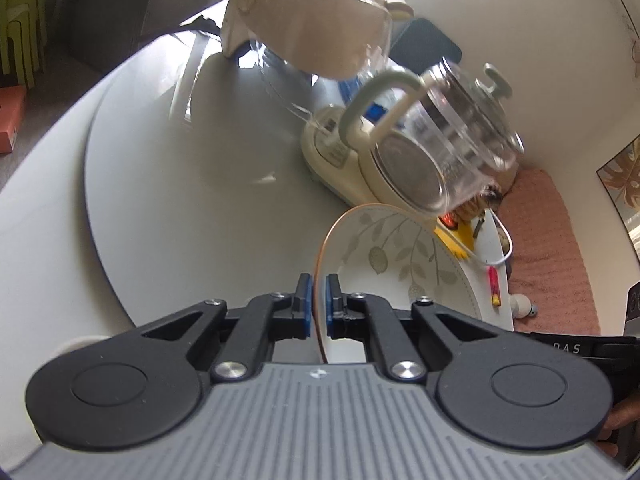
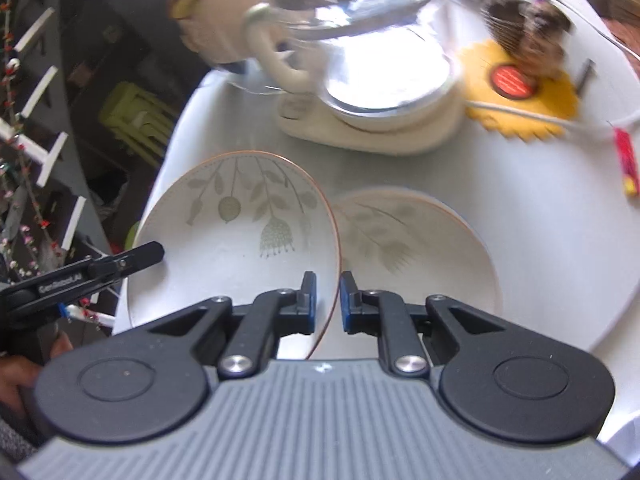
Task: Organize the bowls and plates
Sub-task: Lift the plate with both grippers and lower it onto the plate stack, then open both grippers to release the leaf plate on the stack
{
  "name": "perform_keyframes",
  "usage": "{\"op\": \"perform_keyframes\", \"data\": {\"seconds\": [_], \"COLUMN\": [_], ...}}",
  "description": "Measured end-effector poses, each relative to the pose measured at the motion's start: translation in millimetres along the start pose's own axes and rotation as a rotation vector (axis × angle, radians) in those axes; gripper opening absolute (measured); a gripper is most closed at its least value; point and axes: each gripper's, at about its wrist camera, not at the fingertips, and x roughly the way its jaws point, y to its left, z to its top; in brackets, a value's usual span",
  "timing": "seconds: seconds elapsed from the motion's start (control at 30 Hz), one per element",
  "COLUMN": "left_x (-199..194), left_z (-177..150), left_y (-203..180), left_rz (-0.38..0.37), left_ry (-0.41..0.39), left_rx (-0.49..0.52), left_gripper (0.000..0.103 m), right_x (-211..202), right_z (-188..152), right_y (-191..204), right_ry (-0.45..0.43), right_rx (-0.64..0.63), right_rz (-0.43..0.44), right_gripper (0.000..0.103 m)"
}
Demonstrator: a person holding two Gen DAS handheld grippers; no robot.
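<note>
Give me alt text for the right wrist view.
The right hand-held gripper straddles the rim of a tilted leaf-patterned plate, with a second plate beside it on the white table. A glass kettle stands behind.

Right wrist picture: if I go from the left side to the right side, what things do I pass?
The other tool → the plate with leaves held up on its edge → the second plate lying on the table → the small red thing near the right edge.
</note>
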Motion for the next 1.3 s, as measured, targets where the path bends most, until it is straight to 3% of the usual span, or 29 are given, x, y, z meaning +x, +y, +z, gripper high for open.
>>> {"op": "perform_keyframes", "data": {"seconds": [0.13, 0.23, 0.47, 0.63, 0.77, 0.93, 1.3], "left_x": [19, 35, 54, 62, 73, 85, 99], "left_z": [-19, -28, -39, -38, -35, -32, -34], "left_y": [-16, -15, -32, -52, -62, -61, -70], "left_rz": [-0.002, -0.017, 0.033, 0.078, 0.111, 0.107, 0.160], "left_ry": [0.012, 0.052, 0.079, 0.082, 0.107, 0.131, 0.165], "left_rx": [0.014, -0.056, -0.070, -0.015, 0.002, -0.059, -0.043], "left_gripper": [0.007, 0.007, 0.007, 0.007, 0.007, 0.008, 0.012], "right_x": [-2, 0, 7, 5, 3, -2, 5], "right_z": [-9, -16, -21, -19, -14, -7, -7], "right_y": [-23, -39, -67, -73, -82, -86, -91], "right_ry": [0.015, 0.030, 0.052, 0.056, 0.044, 0.026, 0.027], "right_rx": [0.000, -0.015, -0.002, -0.047, -0.011, -0.016, -0.032], "right_rz": [-0.019, -0.038, -0.002, -0.029, -0.020, -0.017, -0.028], "right_gripper": [0.015, 0.015, 0.015, 0.015, 0.015, 0.015, 0.015]}}
